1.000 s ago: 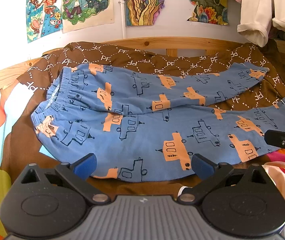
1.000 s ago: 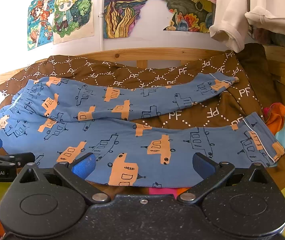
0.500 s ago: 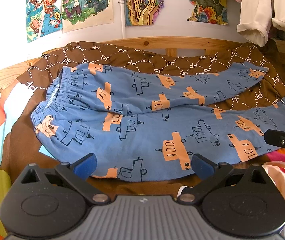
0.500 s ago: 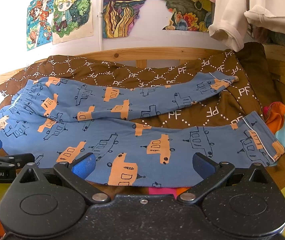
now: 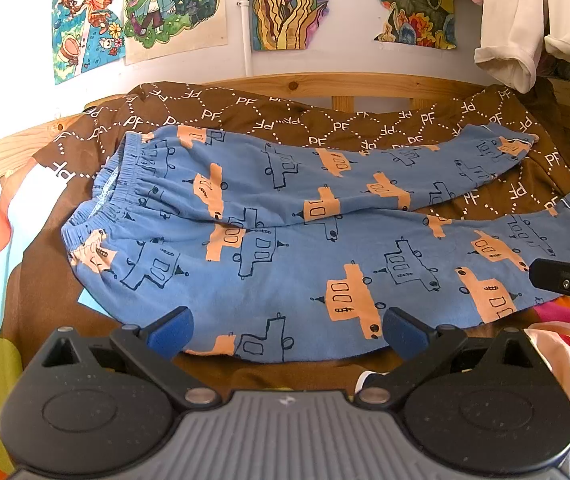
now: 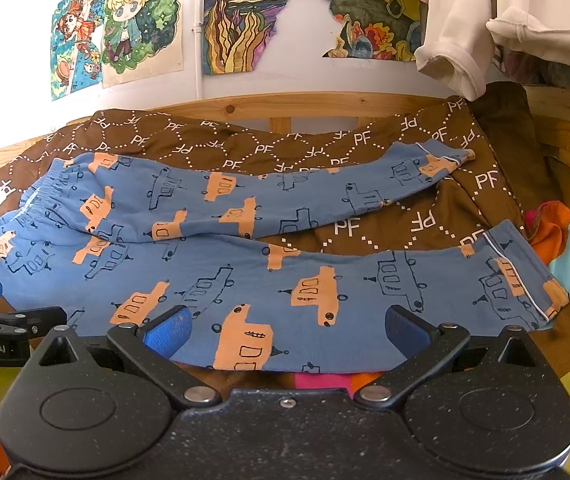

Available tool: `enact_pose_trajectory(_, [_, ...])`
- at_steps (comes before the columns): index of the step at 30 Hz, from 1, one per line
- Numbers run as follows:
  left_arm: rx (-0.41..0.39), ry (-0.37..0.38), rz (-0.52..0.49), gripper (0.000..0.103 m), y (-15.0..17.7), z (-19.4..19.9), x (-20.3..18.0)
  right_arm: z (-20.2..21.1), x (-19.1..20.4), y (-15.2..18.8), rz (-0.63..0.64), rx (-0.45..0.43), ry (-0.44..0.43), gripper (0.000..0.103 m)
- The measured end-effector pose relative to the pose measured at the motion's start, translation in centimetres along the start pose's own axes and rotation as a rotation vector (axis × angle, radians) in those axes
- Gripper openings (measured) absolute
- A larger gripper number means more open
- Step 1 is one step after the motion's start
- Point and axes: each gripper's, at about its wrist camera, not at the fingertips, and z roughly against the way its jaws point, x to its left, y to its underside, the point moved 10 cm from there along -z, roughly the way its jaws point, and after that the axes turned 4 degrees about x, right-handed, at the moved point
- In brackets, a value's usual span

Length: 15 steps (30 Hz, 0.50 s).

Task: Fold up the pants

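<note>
Blue pants [image 5: 285,248] with orange and outlined boat prints lie flat on a brown blanket, waistband to the left, both legs spread to the right in a V. They also show in the right wrist view [image 6: 269,264]. My left gripper [image 5: 287,330] is open and empty, hovering at the near edge of the pants below the seat. My right gripper [image 6: 285,332] is open and empty at the near edge of the closer leg. The right gripper's finger shows at the right edge of the left wrist view [image 5: 565,280].
A brown "PF" blanket [image 5: 365,124] covers the bed, with a wooden headboard rail [image 5: 365,84] behind. Posters [image 5: 173,4] hang on the wall. White and pink clothes [image 6: 485,28] hang at the upper right. Colourful bedding [image 6: 565,244] lies to the right.
</note>
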Motion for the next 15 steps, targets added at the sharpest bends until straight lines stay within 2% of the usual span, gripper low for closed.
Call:
enact_pose_trajectory(8, [0.001,0.0,0.0,0.103,0.0,0.0,0.0,-0.1,0.0,0.1,-0.005,0.012,0.01,0.102])
enact_pose_trajectory(15, [0.022,-0.006,0.007,0.103,0.4,-0.5,0.0,-1.1,-0.7,0.9,0.0,0.078,0.063,0.102])
